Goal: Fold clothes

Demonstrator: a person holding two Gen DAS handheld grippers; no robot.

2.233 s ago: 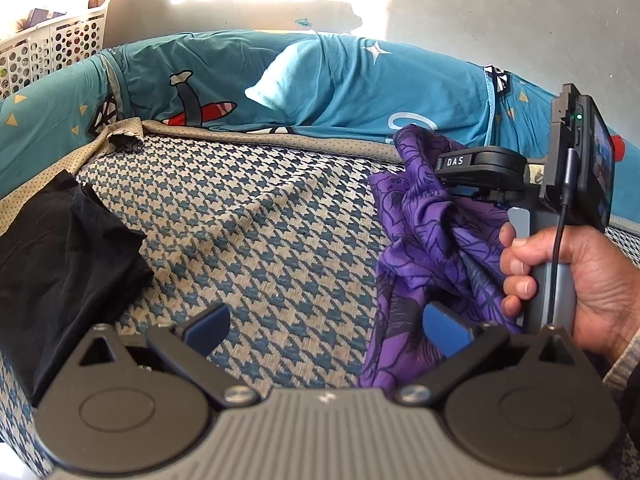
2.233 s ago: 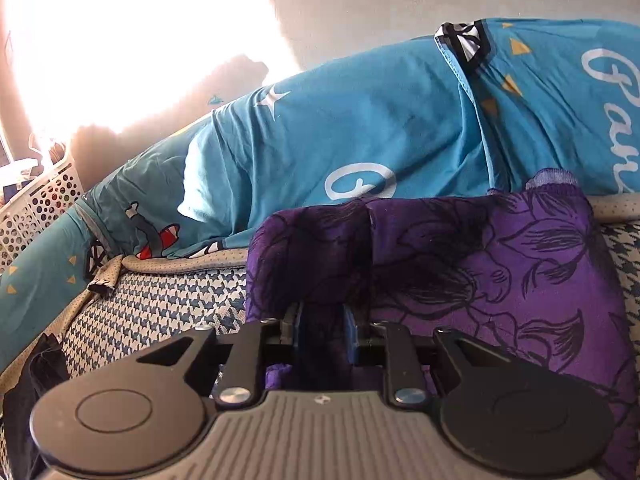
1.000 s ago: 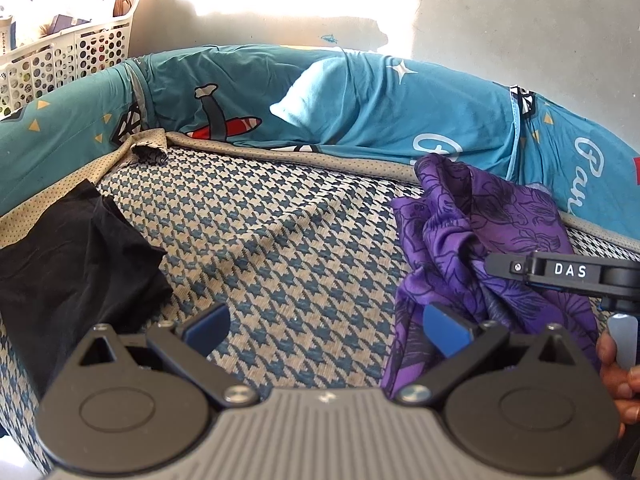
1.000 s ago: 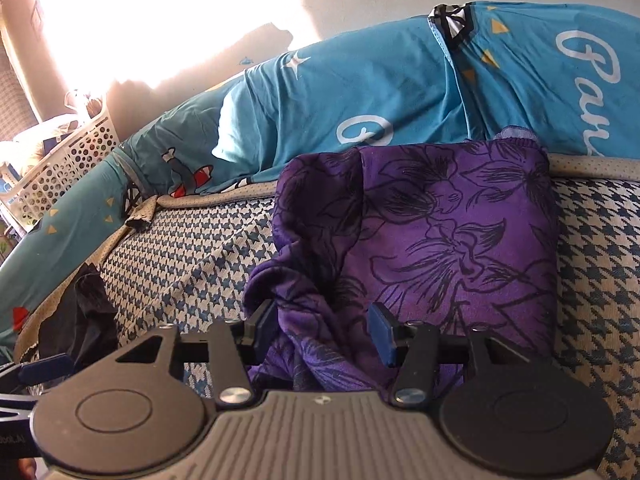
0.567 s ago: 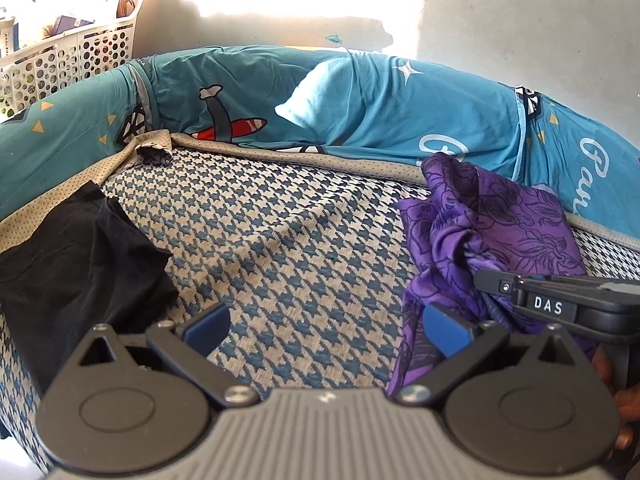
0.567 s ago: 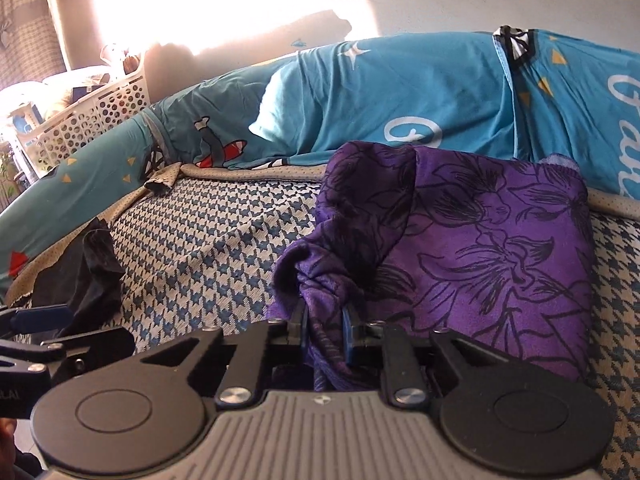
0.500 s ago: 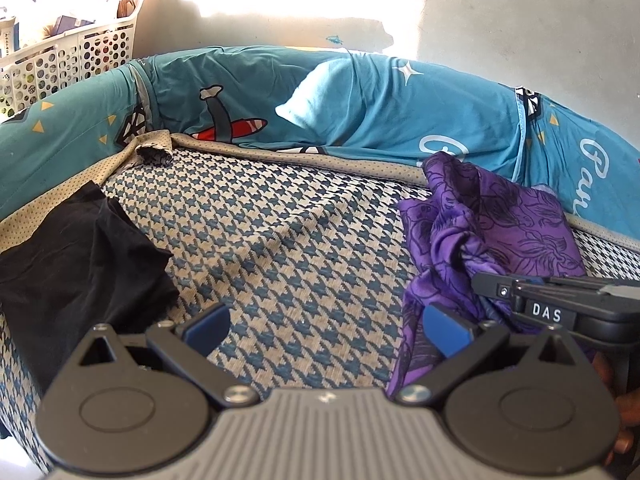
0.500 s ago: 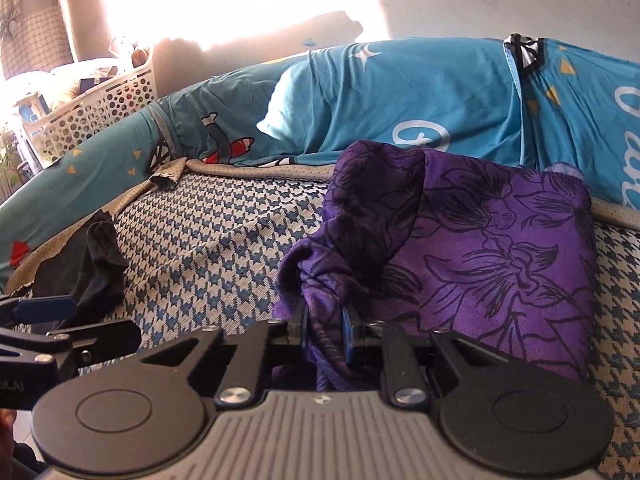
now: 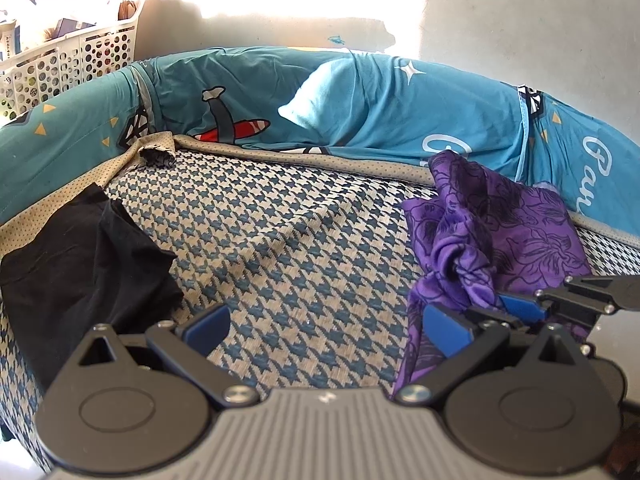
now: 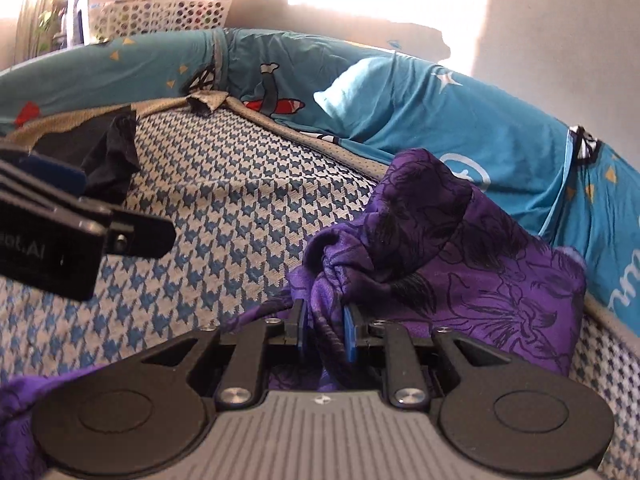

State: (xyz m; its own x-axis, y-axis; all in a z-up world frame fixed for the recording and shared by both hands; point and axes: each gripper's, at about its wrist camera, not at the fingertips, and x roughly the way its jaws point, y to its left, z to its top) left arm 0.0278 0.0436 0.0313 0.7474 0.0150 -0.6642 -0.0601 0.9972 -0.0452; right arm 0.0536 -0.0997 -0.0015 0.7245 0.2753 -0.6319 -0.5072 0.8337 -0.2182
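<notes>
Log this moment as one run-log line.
task: fold clothes | right gripper: opening slightly, purple cloth bunched between pads | left gripper: open, empty | black cloth: untouched

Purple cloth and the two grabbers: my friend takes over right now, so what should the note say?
Right gripper: jaws are opening slightly, though a bunched fold of the purple cloth is pinched between them.
Left gripper: jaws wide open, holding nothing, over the checked blanket.
Purple cloth lies crumpled on the blanket's right side, by the teal bedding. A black garment lies rumpled at the left.
Done: cloth gripped at one spot.
Left: spread and fold the purple cloth, then the black garment.
</notes>
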